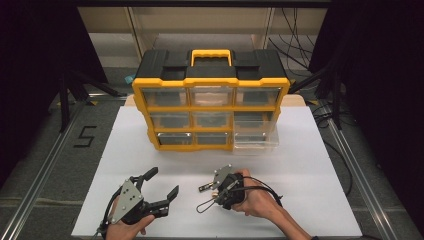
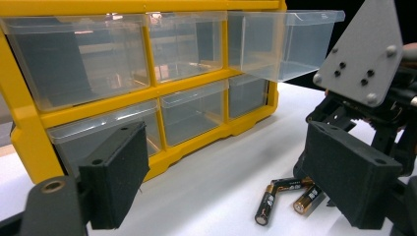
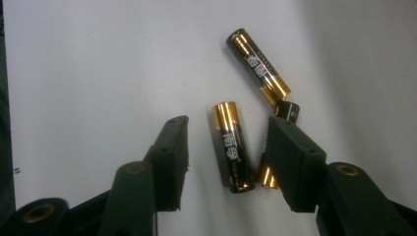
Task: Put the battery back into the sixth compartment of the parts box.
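Observation:
Three black-and-gold AA batteries lie on the white table. In the right gripper view one battery [image 3: 233, 147] lies between the jaws of my right gripper [image 3: 228, 135], which is open and pointed down at it. A second battery [image 3: 258, 66] lies farther off, and a third [image 3: 268, 174] is half hidden behind the right jaw. From above, my right gripper [image 1: 216, 187] hovers over a battery [image 1: 205, 187]. My left gripper [image 1: 163, 182] is open and empty to its left. The left gripper view shows the batteries [image 2: 265, 206] low on the table.
A yellow-and-black drawer cabinet [image 1: 210, 80] with clear drawers stands at the back of the white board [image 1: 300, 165]. Its middle-row right drawer [image 1: 256, 134] is pulled out and looks empty. Dark floor and metal rails flank the board.

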A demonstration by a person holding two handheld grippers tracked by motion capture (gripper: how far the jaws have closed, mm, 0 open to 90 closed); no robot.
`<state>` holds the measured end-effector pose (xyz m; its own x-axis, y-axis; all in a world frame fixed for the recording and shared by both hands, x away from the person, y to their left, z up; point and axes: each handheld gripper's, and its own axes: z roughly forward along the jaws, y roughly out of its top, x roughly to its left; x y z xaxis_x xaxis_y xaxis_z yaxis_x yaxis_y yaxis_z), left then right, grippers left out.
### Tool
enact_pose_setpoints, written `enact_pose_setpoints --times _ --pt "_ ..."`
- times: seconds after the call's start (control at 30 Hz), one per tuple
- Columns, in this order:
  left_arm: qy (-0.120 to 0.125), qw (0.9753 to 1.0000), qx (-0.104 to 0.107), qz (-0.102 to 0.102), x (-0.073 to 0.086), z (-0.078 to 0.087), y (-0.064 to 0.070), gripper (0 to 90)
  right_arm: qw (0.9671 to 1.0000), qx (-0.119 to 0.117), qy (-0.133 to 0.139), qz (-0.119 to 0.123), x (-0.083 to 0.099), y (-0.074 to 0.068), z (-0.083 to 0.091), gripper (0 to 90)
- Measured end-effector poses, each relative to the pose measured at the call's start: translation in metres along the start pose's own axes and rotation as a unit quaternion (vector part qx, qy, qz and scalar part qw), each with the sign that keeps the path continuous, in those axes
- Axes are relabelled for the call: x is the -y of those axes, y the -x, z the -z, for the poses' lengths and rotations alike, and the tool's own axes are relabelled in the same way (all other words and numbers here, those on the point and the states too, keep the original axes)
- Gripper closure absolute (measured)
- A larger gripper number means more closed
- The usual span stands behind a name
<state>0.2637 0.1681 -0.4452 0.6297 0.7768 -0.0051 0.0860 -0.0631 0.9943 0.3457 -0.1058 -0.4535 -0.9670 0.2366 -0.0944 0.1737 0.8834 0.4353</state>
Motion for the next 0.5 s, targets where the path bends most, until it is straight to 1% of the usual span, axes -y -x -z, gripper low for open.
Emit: enact_pose_setpoints --times 0.07,0.1,0.2,0.23,0.27,0.3,0.33,0.37,0.4,0.43,0.47,0.5 --pt "0.0 1.0 0.0 0.001 0.0 0.0 0.0 17.2 1.0 -0.003 -0.008 -0.001 -0.001 0.0 -0.002 55.3" --pt "0.0 1.0 0.0 0.001 0.0 0.0 0.0 17.2 1.0 -0.001 -0.006 0.0 -0.001 0.001 -0.003 56.3" --pt "-0.001 1.0 0.0 0.0 0.0 0.0 0.0 17.2 0.9998 -0.001 -0.018 -0.001 -0.002 0.001 -0.005 59.7" --pt "-0.001 1.0 0.0 0.001 0.0 0.0 0.0 17.2 0.9998 -0.003 -0.019 0.006 -0.003 0.001 -0.006 60.3" --pt "0.0 1.0 -0.001 0.0 0.0 0.0 0.0 17.1 0.9996 -0.004 -0.028 0.004 -0.004 0.001 -0.006 61.6" --pt "0.0 1.0 -0.001 0.0 0.0 0.0 0.0 17.2 0.9996 -0.008 -0.027 0.0 -0.004 0.001 -0.008 62.4" --pt "-0.002 1.0 0.0 0.0 0.0 0.0 0.0 17.2 0.9996 -0.008 -0.028 0.001 -0.004 0.001 -0.009 63.5" --pt "-0.002 1.0 0.0 0.0 0.0 0.0 0.0 17.2 0.9994 -0.005 -0.033 0.009 -0.005 0.001 -0.01 64.3" --pt "-0.001 1.0 0.0 0.001 0.0 0.0 0.0 17.2 0.9993 -0.004 -0.035 0.009 -0.005 0.001 -0.011 65.1" --pt "0.0 1.0 -0.001 0.001 0.0 0.0 0.0 17.2 0.9992 -0.005 -0.041 0.001 -0.005 0.0 -0.012 66.4" --pt "0.0 1.0 -0.001 0.0 0.0 0.0 0.0 17.2 0.999 -0.005 -0.043 0.01 -0.005 0.001 -0.012 67.9" --pt "-0.001 1.0 0.0 0.0 0.0 0.0 0.0 17.2 0.9989 -0.006 -0.046 0.011 -0.005 0.001 -0.012 69.0"
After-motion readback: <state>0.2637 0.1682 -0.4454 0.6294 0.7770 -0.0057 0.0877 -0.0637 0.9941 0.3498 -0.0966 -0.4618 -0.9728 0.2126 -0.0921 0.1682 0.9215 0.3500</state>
